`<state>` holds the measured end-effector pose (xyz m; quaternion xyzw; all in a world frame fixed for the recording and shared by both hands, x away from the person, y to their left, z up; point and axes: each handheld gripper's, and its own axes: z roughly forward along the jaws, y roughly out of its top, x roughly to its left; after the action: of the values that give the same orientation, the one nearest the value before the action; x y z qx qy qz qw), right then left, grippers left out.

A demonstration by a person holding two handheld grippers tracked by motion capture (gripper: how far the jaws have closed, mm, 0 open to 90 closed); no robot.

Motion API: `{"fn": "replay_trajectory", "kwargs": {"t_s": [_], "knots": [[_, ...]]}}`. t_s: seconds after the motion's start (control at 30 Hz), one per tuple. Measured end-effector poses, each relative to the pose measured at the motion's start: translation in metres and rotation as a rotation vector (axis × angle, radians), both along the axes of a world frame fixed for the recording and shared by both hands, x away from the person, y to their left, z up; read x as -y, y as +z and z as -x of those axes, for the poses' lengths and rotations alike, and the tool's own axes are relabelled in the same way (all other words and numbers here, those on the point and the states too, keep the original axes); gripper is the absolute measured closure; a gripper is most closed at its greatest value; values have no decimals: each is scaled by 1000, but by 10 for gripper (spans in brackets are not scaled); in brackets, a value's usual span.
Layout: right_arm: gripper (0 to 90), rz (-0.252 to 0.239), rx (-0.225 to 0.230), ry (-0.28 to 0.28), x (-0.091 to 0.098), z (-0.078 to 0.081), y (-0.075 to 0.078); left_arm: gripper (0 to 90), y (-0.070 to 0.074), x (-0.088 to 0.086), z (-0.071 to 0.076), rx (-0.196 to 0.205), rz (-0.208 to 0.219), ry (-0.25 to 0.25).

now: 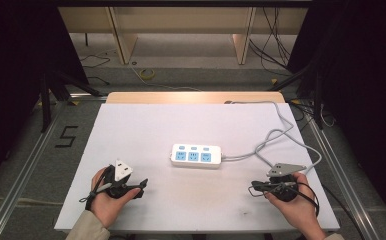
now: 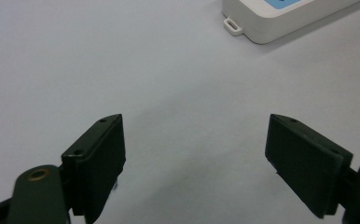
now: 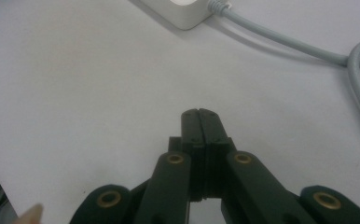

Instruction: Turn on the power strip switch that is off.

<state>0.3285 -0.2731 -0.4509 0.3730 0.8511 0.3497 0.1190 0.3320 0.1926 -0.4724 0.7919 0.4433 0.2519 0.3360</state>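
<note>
- A single dark figure "5" stands on the grey floor to the left of the bench, in the high view; it is drawn in angular black strokes, slanted, and lies just beside the metal rail that runs along the bench's left side.
- The white power strip on the bench bears blue socket faces, but no lettering, brand or rating on it can be read in the high view or in either gripper view.
- Nothing else carries readable text.
</note>
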Motion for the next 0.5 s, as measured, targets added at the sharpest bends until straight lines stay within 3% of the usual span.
{"fn": "replay_trajectory", "kwargs": {"t_s": [0.5], "knots": [[900,17,-26,28,-10,-6,7,202,1,1,1,6,4,12]]}}
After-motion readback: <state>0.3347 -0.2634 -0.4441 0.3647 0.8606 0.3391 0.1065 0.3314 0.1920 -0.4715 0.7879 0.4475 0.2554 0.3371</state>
